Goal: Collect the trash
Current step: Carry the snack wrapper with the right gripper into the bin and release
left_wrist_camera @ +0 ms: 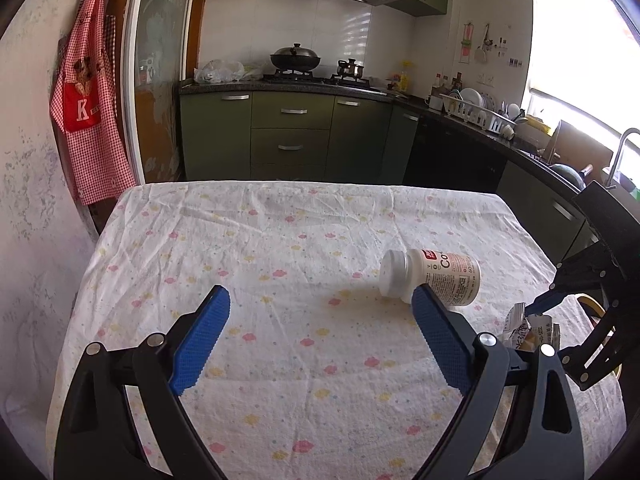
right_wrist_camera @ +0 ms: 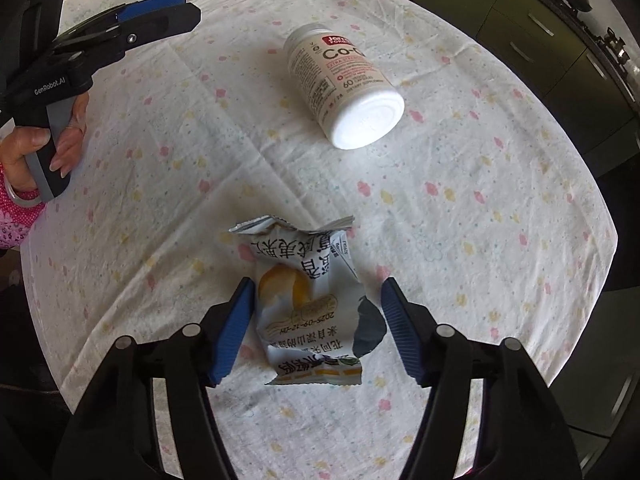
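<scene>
A torn white snack wrapper (right_wrist_camera: 308,304) with black print and a yellow picture lies on the flowered tablecloth (right_wrist_camera: 460,220). My right gripper (right_wrist_camera: 318,292) is open, its blue fingers on either side of the wrapper, not closed on it. A white supplement bottle (right_wrist_camera: 344,84) lies on its side beyond the wrapper; it also shows in the left wrist view (left_wrist_camera: 432,276). My left gripper (left_wrist_camera: 320,304) is open and empty above the cloth, left of the bottle. The wrapper (left_wrist_camera: 520,328) and my right gripper (left_wrist_camera: 536,308) show at the right edge of the left wrist view.
The table stands by a marbled wall (left_wrist_camera: 32,200) with a red checked apron (left_wrist_camera: 92,112). Green kitchen cabinets (left_wrist_camera: 292,132) with a stove and wok (left_wrist_camera: 296,58) lie beyond the far edge. A counter with a dish rack (left_wrist_camera: 480,114) runs along the right.
</scene>
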Tool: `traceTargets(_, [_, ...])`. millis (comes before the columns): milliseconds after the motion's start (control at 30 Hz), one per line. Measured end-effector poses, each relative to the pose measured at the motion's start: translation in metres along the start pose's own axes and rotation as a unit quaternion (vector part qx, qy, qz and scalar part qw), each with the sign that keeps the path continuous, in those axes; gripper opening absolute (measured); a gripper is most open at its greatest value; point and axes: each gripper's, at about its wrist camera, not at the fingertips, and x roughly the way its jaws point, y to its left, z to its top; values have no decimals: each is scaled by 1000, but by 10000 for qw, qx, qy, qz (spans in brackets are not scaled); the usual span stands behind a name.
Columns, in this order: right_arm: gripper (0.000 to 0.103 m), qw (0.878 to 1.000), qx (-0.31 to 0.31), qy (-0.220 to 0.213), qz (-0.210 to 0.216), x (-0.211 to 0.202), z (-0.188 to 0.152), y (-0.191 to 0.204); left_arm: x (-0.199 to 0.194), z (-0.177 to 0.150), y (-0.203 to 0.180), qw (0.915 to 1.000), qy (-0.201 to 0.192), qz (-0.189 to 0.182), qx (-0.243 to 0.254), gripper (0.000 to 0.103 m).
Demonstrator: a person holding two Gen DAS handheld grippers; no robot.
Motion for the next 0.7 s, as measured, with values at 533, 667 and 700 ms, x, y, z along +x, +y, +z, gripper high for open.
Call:
traceTargets(533, [46, 9859, 1153, -911, -802, -78, -92, 2, 2, -2, -3, 10000, 60, -13, 7, 91])
traceTargets(667, [47, 9691, 1972, -826, -1227, -99, -141, -34, 2, -2, -4, 10000, 63, -24, 22, 91])
traceTargets(700, [47, 9639, 2194, -737, -1319, -99, -155, -45, 2, -2, -4, 10000, 61, -27, 30, 91])
